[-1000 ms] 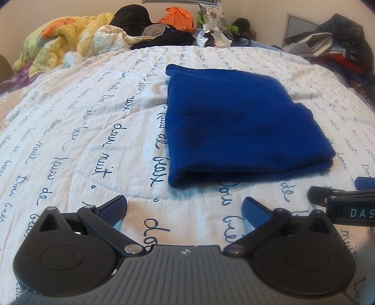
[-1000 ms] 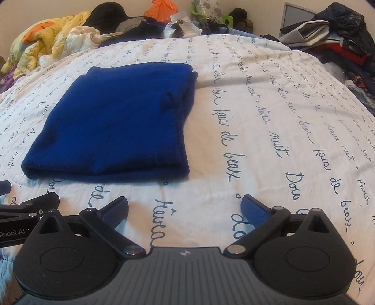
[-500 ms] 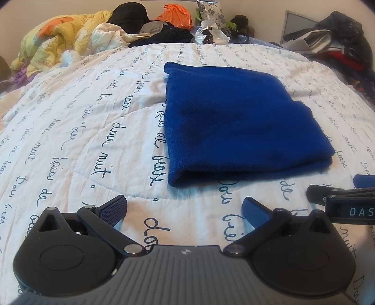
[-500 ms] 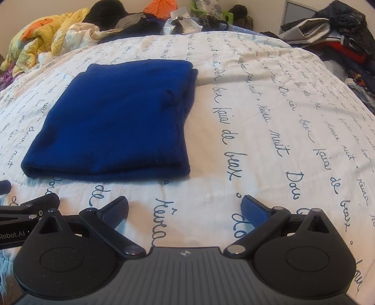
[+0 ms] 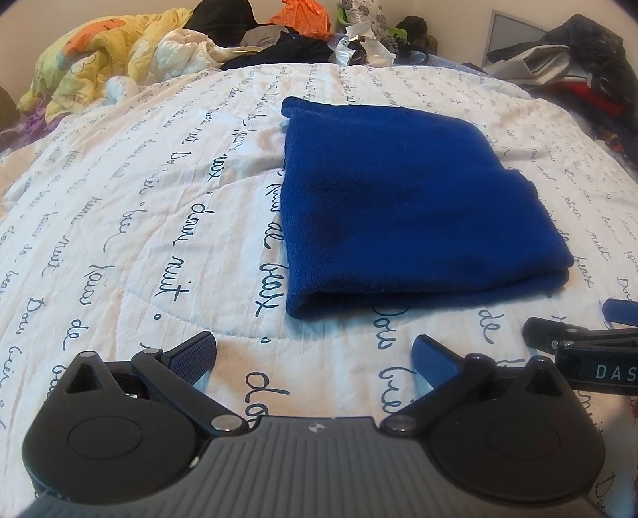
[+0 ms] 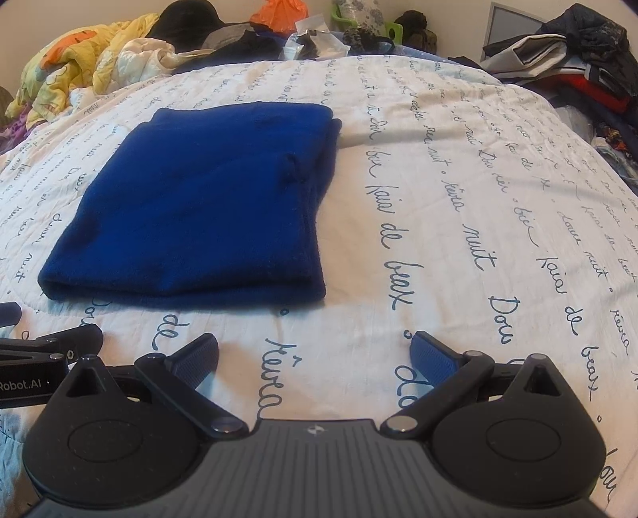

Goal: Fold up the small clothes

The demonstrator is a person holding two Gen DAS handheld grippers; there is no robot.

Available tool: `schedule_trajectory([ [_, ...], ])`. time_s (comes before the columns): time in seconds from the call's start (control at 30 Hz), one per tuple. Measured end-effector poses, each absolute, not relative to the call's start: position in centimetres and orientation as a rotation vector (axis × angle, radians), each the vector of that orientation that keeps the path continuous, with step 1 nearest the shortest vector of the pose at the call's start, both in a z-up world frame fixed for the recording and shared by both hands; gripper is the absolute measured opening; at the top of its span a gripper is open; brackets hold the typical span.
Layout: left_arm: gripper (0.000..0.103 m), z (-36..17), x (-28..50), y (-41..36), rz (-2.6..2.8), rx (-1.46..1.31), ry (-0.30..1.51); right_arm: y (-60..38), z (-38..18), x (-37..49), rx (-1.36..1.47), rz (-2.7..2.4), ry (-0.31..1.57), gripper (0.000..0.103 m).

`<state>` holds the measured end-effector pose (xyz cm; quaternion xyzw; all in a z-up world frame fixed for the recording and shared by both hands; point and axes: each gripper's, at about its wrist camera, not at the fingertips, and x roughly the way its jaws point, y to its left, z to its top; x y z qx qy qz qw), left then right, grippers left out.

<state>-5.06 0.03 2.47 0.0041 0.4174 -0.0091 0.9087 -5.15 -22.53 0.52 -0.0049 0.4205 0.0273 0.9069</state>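
A dark blue knit garment [image 5: 402,207] lies folded into a flat rectangle on the white bedspread [image 5: 119,223] printed with script. In the right wrist view the same blue garment [image 6: 207,215] sits left of centre. My left gripper [image 5: 315,354] is open, a short way back from the fold's near edge and touching nothing. My right gripper [image 6: 315,352] is also open, just short of the garment's near right corner. Part of the right gripper [image 5: 578,338] shows at the right edge of the left wrist view; part of the left gripper [image 6: 52,342] shows at the left edge of the right wrist view.
A yellow and orange blanket [image 5: 91,67] is bunched at the far left of the bed. Dark clothes, an orange bag [image 5: 303,16] and small items crowd the far edge. A heap of dark and red clothing [image 5: 578,71] lies at the far right.
Both grippers have drawn back slightly from the folded garment. Both stay open, and the garment has not moved.
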Motion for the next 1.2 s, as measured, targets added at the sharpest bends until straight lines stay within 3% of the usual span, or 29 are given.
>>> schedule_trajectory([
  [1.2,0.103,2.44,-4.98,0.27,-0.007,0.004,0.854,-22.46,0.55,-5.06,-0.008,0.053,0.875,0.103],
])
